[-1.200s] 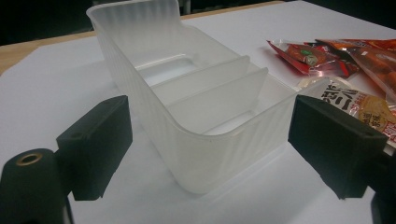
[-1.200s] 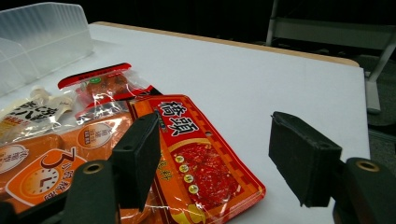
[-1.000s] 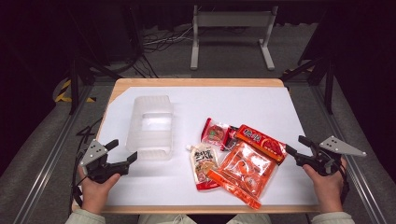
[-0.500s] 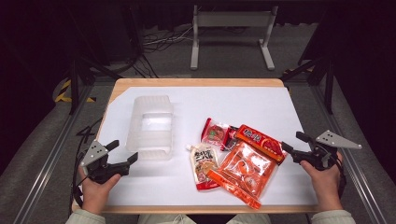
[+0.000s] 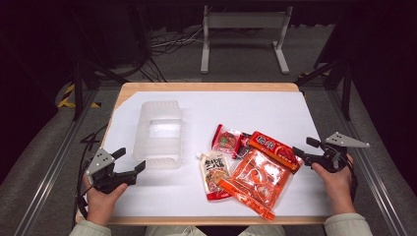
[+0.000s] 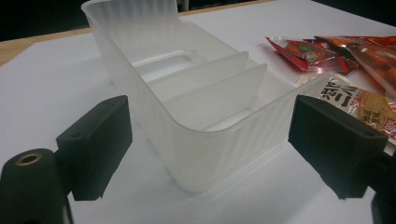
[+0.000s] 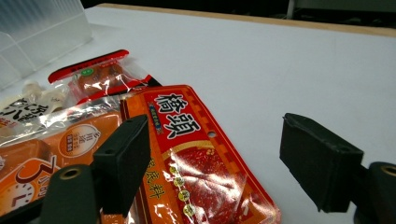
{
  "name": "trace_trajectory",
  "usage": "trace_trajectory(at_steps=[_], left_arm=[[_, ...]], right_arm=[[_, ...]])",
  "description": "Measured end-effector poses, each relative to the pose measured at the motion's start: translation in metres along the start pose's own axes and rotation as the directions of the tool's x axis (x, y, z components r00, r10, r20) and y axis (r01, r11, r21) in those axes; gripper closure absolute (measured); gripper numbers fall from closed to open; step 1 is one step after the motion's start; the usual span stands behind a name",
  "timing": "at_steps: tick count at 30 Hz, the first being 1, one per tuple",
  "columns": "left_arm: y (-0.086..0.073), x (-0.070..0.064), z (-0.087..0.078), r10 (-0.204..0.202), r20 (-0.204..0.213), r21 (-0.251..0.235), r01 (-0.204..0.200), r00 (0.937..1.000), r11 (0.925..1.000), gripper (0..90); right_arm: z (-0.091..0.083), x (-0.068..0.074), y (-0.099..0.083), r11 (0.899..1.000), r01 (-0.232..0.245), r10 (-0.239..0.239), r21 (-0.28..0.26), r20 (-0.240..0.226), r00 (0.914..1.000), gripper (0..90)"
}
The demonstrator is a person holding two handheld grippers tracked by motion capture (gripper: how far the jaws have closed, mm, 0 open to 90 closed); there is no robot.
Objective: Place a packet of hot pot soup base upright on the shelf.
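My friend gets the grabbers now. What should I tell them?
Left gripper: open, holding nothing, aimed at the near end of the clear plastic box.
Right gripper: open, holding nothing, beside the red packet.
Snack packets lie in a loose pile right of the box: small red packet, white pouch, big orange packet.
Done: nothing; the box is empty.
Left: probably moving every packet into the box.
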State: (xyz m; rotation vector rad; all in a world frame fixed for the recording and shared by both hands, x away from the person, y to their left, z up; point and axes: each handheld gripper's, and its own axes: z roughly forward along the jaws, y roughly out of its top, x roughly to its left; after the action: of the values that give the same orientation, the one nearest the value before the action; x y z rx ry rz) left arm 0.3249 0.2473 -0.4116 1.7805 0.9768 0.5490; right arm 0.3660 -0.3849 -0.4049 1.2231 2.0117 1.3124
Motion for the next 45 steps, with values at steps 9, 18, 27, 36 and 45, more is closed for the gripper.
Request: trace_trajectory(at_steps=[9,18,27,36,45], left_arm=[[0.000,0.000,0.002,0.005,0.007,0.008,-0.005,1.0000,1.0000,14.3],[-0.001,0.000,0.002,0.006,0.007,0.011,-0.006,1.0000,0.9999,14.4],[-0.001,-0.001,0.004,0.013,0.013,0.017,-0.013,0.9998,0.9998,14.5],[-0.001,-0.001,0.004,0.013,0.011,0.016,-0.013,0.9999,0.9998,14.5],[-0.001,-0.001,0.004,0.013,0.011,0.020,-0.013,0.9999,0.9997,14.4]], right_arm=[[0.011,-0.004,-0.013,0.998,-0.007,0.007,0.061,0.006,1.0000,28.0],[0.018,-0.011,-0.023,0.990,-0.044,0.043,0.132,0.011,0.9990,26.7],[0.025,-0.012,-0.025,0.978,-0.075,0.088,0.193,-0.059,0.9944,28.1],[0.024,-0.009,-0.022,0.980,-0.077,0.088,0.183,-0.050,0.9949,26.3],[0.024,-0.018,-0.026,0.969,-0.137,0.143,0.204,-0.016,0.9895,25.2]])
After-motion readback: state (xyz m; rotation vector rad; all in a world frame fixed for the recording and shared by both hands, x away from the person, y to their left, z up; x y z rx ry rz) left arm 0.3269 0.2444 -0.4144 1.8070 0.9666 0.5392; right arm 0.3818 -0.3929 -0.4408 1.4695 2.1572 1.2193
